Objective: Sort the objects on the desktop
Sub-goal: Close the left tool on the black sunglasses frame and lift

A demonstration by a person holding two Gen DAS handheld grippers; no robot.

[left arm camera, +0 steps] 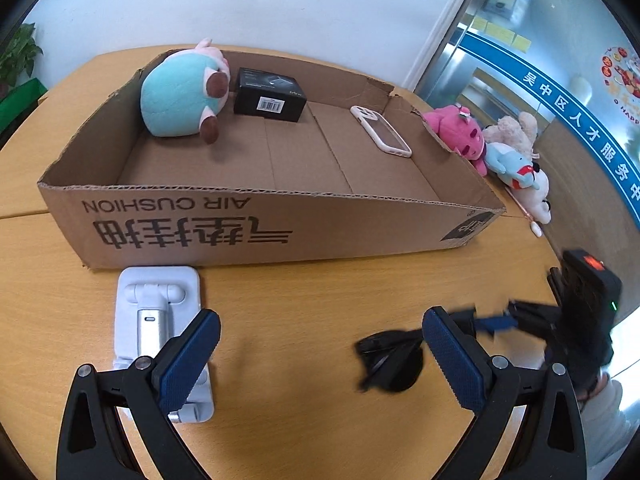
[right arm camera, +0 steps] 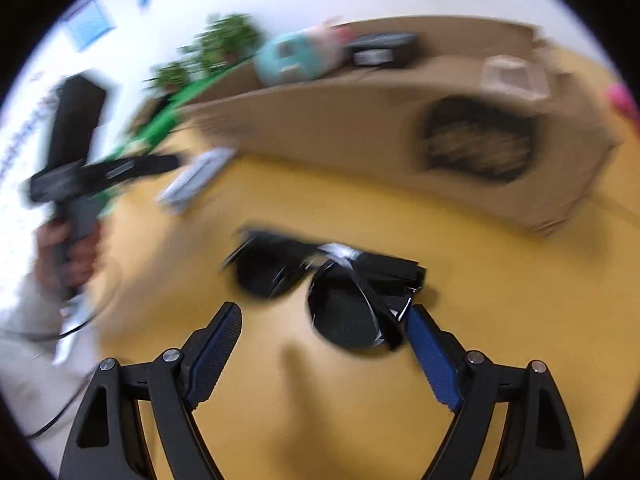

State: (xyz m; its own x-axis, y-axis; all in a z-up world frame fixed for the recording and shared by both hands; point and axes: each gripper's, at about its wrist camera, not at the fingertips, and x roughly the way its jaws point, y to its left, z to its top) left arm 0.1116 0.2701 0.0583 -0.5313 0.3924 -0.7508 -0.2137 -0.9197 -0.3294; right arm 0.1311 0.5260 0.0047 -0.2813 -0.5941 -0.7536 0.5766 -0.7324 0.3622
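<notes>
1. Overall, a shallow cardboard box [left arm camera: 256, 220] printed "AIR CUSHION" stood on the round wooden table [left arm camera: 304, 304] and served as the landmark
2. Inside the box, a teal and pink plush toy [left arm camera: 180, 92] lay in the far left corner, a black retail carton [left arm camera: 270, 94] just beside it, and a phone case [left arm camera: 380, 131] toward the right wall
3. Outside the box's right wall, a pink plush [left arm camera: 456, 130] and a pile of pale plush toys [left arm camera: 516, 160] lay against it
4. In front of the box's near wall, a white folding phone stand [left arm camera: 158, 320] lay at the left, black sunglasses [right arm camera: 320, 288] at the right
5. Left gripper [left arm camera: 320, 356] hung released over bare table, its left finger over the stand
6. Right gripper [right arm camera: 324, 344] was also spread wide, empty, its right pad [right arm camera: 434, 360] just beside the sunglasses' near lens; blur hid whether they touched
</notes>
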